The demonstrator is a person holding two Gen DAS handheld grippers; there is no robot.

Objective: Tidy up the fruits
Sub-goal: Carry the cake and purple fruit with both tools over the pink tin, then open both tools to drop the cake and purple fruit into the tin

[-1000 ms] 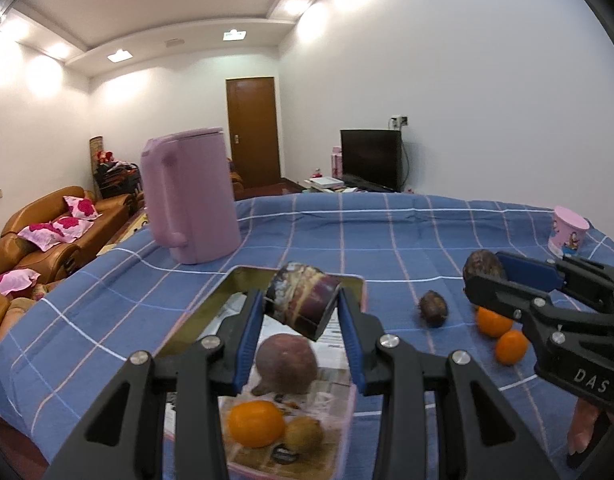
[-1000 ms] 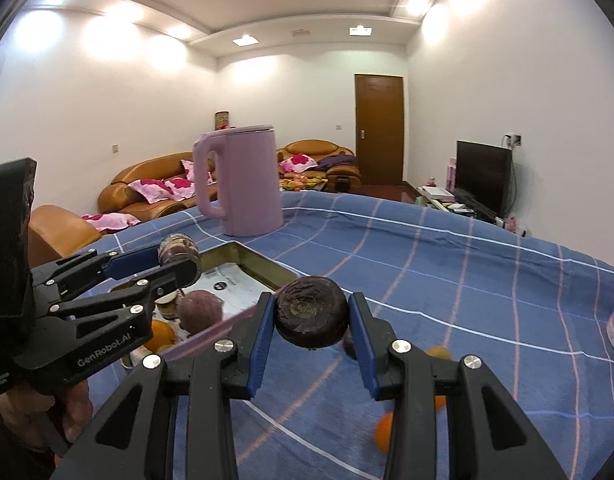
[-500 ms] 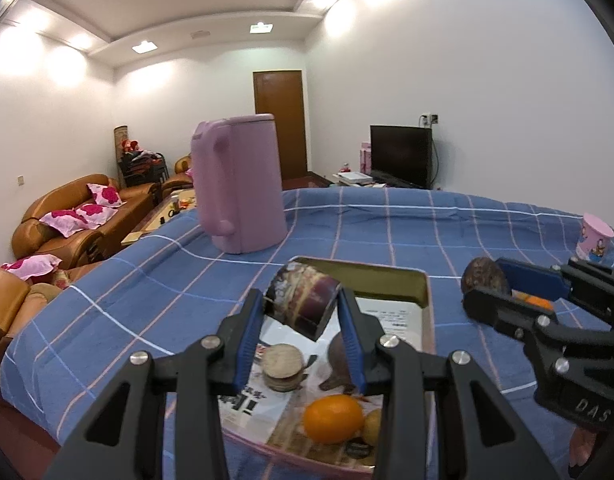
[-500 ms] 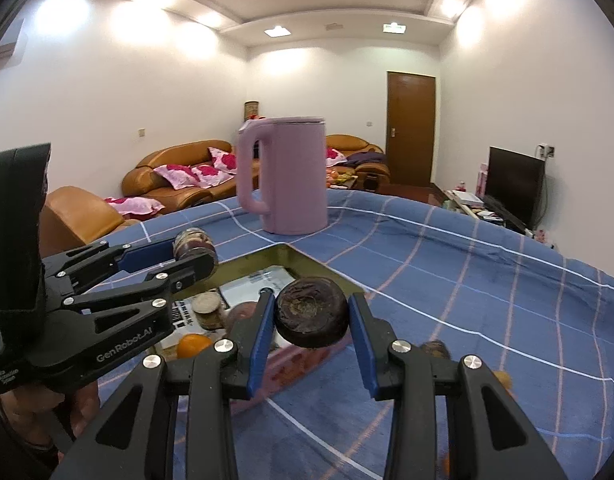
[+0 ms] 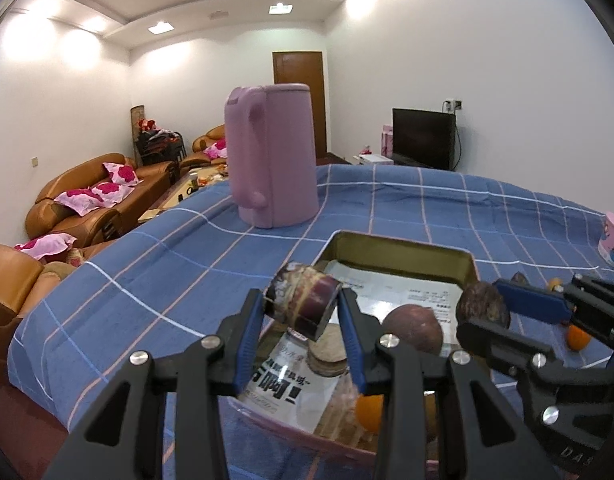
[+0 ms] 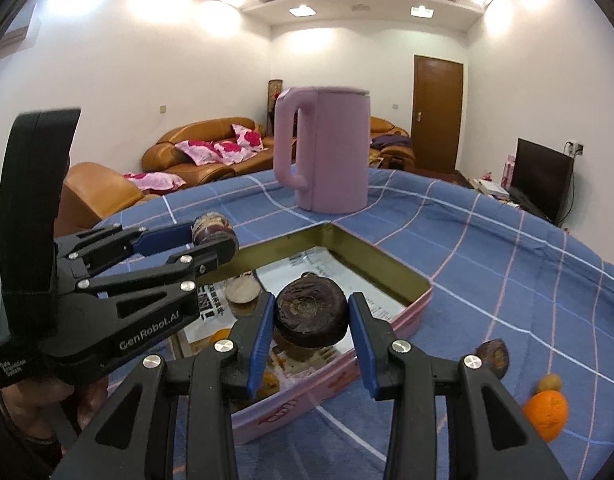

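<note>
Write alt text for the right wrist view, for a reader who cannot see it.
The right gripper holds a dark purple fruit over a pink tin tray lined with newspaper on a blue checked tablecloth. To its left, the left gripper holds another purple piece above the tray. A pink kettle stands behind, and an orange lies at lower right.

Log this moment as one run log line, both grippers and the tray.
left gripper: jaws shut on cut purple piece | right gripper: jaws shut on dark round fruit | both over tray | orange on cloth
</note>
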